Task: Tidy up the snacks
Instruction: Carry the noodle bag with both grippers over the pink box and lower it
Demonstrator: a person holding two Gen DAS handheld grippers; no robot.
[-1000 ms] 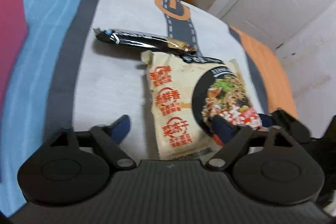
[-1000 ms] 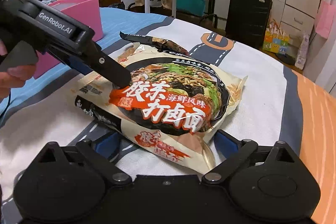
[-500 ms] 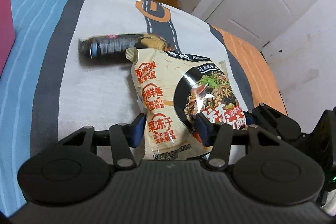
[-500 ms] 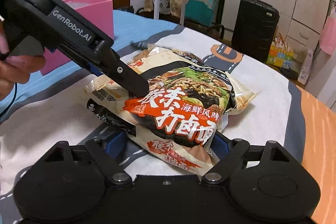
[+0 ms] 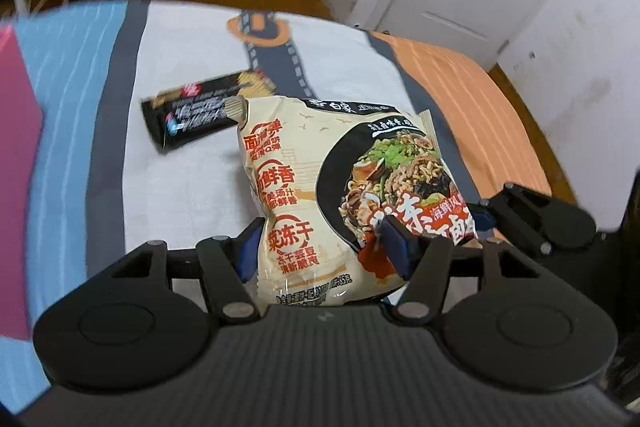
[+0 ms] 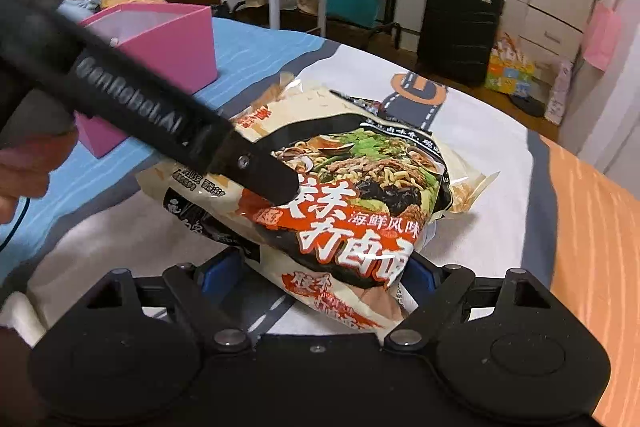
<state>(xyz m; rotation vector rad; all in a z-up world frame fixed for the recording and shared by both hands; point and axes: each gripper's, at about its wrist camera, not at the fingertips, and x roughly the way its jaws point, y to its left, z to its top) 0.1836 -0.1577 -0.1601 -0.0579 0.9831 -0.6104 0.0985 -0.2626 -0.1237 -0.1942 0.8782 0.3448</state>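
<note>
**Left wrist view.** The left gripper held the noodle packet at a middling width. One blue pad lay against the packet's left side and the other pressed on its printed front near the red lettering. I noted that its jaws had just been opening a little, with the packet between them. The packet stood tilted, its lower end at the gripper and its upper end toward the far edge of the bed, over the white middle band of the cover. A black snack pack lay flat on that band, nearer the far edge, and the noodle packet's upper left corner overlapped it in this view. A pink box stood at the left edge, on the blue band.

**Right wrist view.** The right gripper stood wide, with a blue pad at each side of the packet's lower end, gripping it across its width. Its jaws had just been closing. The left gripper's visible finger lay on the packet's front from the left, carried by a hand at the frame's edge. The packet appeared clear of the cover near the grippers; I could not tell whether its far end touched. The pink box stood open-topped near the far left corner.
</note>
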